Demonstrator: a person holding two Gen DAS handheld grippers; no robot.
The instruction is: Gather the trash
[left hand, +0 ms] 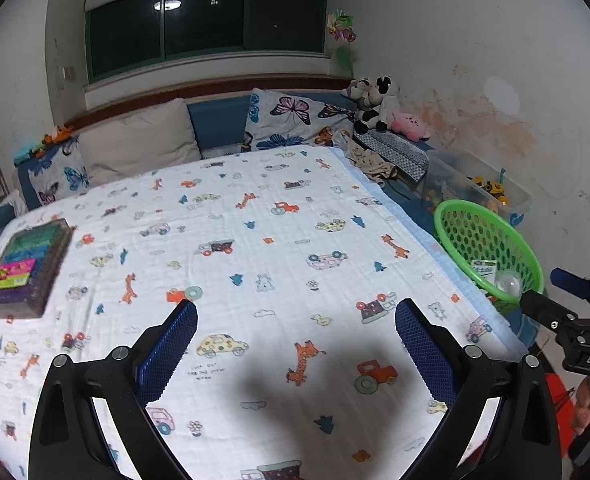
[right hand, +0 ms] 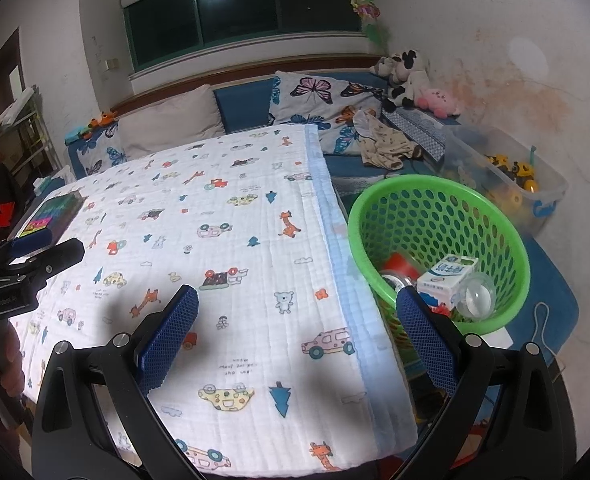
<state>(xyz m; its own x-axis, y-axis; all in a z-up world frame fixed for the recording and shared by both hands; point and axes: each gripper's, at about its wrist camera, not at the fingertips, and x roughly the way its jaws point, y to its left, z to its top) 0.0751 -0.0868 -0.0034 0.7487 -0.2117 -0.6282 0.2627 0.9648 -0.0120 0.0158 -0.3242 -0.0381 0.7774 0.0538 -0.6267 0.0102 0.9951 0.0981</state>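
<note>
Bed under a cartoon-print blanket fills my bedroom view; both hand-held grippers, left and right, hang released, green trash basket just beside the right one.

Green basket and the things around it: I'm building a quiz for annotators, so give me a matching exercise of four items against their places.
Items:
1. milk carton
2. dark box
3. pink plush
4. yellow toy truck

Places:
A. clear plastic bin
B. green basket
C. on the printed blanket
D. far corner, beside the cow plush

Pairs: 1-B, 2-C, 3-D, 4-A
</note>
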